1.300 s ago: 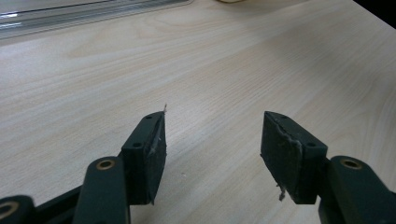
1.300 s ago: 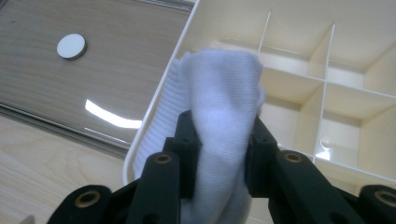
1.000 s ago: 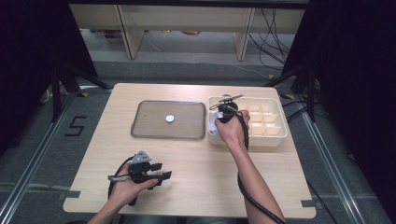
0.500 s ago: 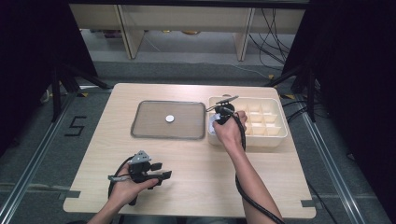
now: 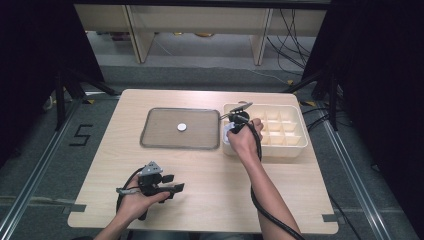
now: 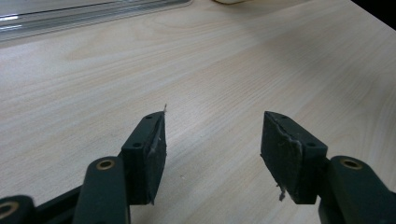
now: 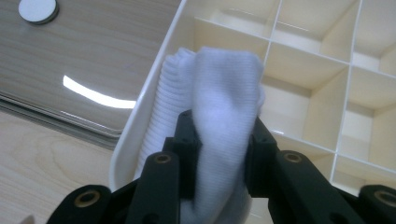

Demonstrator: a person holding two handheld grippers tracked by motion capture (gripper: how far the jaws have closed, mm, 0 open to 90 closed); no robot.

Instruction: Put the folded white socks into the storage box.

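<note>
My right gripper [image 5: 234, 123] is shut on a folded white ribbed cloth [image 7: 224, 93]. It holds the cloth over the left edge of a cream divided box [image 5: 288, 146], above the box's near-left compartment. The cloth [image 5: 228, 133] bulges up between the black pads and hangs down past them. My left gripper [image 5: 176, 188] lies low over the table near the front left. Its jaws stand apart with bare wood between them [image 6: 212, 140].
A shallow clear tray [image 5: 149, 143] lies left of the box, with a small white disc [image 5: 182, 127] in it. In the right gripper view the disc [image 7: 37, 9] shows at the top left. The box's compartments [image 7: 303, 93] look bare. A cable trails from each gripper.
My right hand has shifted slightly towards the box's near-left corner, the cloth still in its jaws. The left hand has stayed put.
</note>
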